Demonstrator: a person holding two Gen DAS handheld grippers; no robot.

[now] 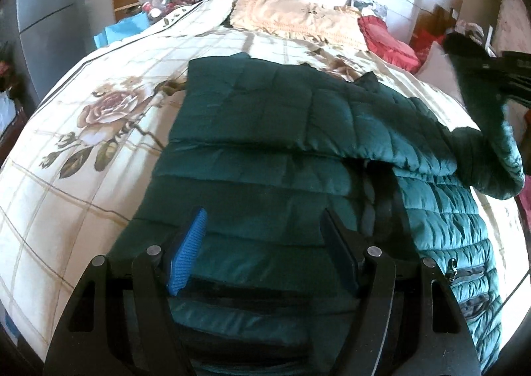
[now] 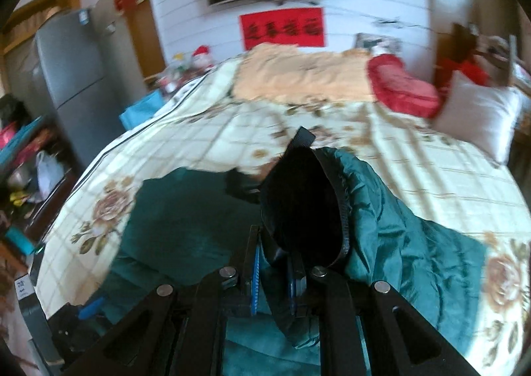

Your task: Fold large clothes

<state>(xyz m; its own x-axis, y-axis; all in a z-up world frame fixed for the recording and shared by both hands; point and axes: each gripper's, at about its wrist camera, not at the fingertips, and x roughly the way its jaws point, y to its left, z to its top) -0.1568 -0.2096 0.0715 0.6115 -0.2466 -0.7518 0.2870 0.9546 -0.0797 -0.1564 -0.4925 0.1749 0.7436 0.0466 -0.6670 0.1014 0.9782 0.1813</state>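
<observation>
The dark green quilted puffer jacket [image 1: 265, 150] is lying spread on the floral checked bedspread [image 1: 99, 83], directly ahead of and beneath the left gripper [image 1: 262, 243], whose fingers are standing wide apart over the fabric, gripping nothing. The right gripper [image 2: 273, 276] is pinching a raised fold of the same jacket, its black lining [image 2: 302, 206] bulging just beyond the closed fingertips. Judging from this, the slick, puffy fabric is likely to slip out of that narrow pinch. With the left gripper not pinning anything, dragging the fold across could pull the whole jacket sideways and skew the fold.
</observation>
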